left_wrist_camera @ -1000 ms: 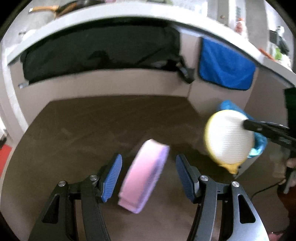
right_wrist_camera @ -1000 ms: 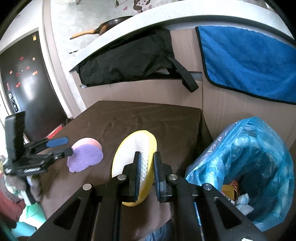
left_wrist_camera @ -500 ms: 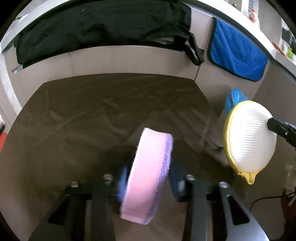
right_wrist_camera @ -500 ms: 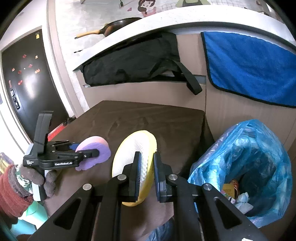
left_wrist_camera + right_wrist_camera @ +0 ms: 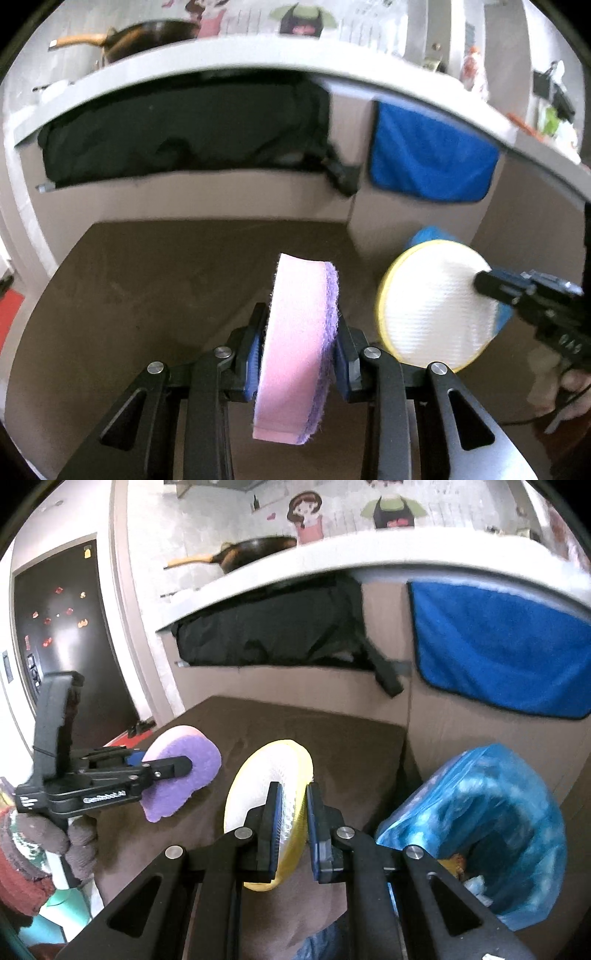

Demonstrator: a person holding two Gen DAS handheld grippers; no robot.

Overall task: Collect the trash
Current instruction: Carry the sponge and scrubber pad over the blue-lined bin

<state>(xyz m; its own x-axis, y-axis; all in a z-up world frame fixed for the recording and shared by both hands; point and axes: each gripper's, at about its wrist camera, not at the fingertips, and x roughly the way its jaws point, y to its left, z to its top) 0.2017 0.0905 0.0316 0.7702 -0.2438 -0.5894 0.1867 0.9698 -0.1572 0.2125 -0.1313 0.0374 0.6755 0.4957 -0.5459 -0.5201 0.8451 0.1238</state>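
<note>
My left gripper (image 5: 299, 325) is shut on a round pink and purple sponge (image 5: 295, 354), held on edge above the brown table (image 5: 147, 288). It also shows in the right wrist view (image 5: 181, 771). My right gripper (image 5: 291, 805) is shut on a round yellow and white sponge (image 5: 258, 786), which also shows in the left wrist view (image 5: 432, 306). A blue trash bag (image 5: 491, 812) stands open to the right of the table, with some trash inside.
A black bag (image 5: 177, 133) lies under the white counter (image 5: 258, 59) behind the table. A blue towel (image 5: 509, 650) hangs on the cabinet wall above the trash bag. A frying pan (image 5: 255, 550) sits on the counter.
My left gripper closed on the pink and purple sponge and lifted it off the table. Both grippers rose a little, the yellow sponge still held.
</note>
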